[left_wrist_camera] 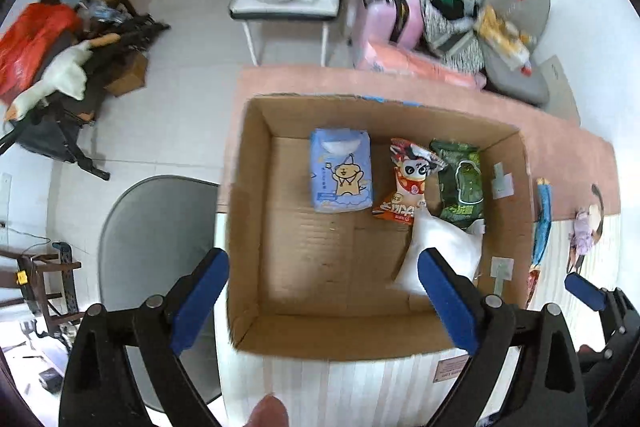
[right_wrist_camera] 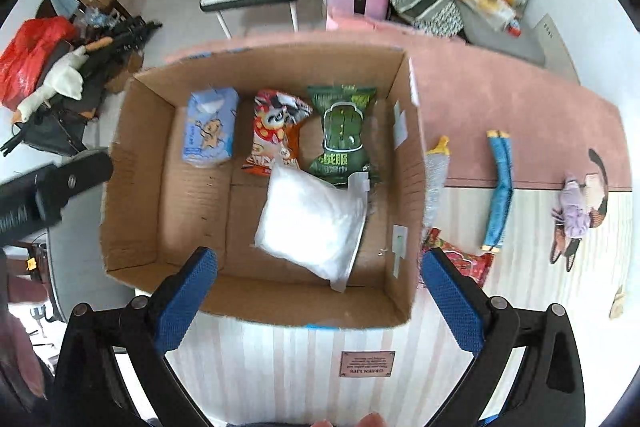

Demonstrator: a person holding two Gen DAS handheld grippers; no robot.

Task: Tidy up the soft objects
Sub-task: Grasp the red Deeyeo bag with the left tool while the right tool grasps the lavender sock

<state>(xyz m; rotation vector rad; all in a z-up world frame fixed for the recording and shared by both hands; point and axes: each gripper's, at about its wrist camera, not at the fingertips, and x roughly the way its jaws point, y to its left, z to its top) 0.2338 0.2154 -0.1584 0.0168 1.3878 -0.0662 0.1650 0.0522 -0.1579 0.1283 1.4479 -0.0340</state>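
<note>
An open brown cardboard box (right_wrist_camera: pixel 132 187) fills the middle of the right wrist view, sitting on a pale striped tabletop (right_wrist_camera: pixel 280 355) with a pink cloth (right_wrist_camera: pixel 500 99) across its upper part. Along the box's upper wall lie, left to right, a light blue tissue pack with a cartoon bear (right_wrist_camera: pixel 209 131), an orange-and-red snack bag with a panda face (right_wrist_camera: pixel 276 135) and a dark green snack packet (right_wrist_camera: pixel 345 135). Below them, a white soft plastic pouch (right_wrist_camera: pixel 310 223) overlaps the lower edges of the orange and green packs.

The right gripper (right_wrist_camera: pixel 320 283) sits at the lower centre, its blue-padded jaws spread wide and empty above the box's lower wall. The left gripper (left_wrist_camera: pixel 322 287) is likewise wide apart and holds nothing, at the bottom of its own view.

Right of the box, on the table, lie a blue curved soft tube (right_wrist_camera: pixel 498 191), a red printed packet (right_wrist_camera: pixel 468 263) and a small lilac-clad doll (right_wrist_camera: pixel 576 211).
</note>
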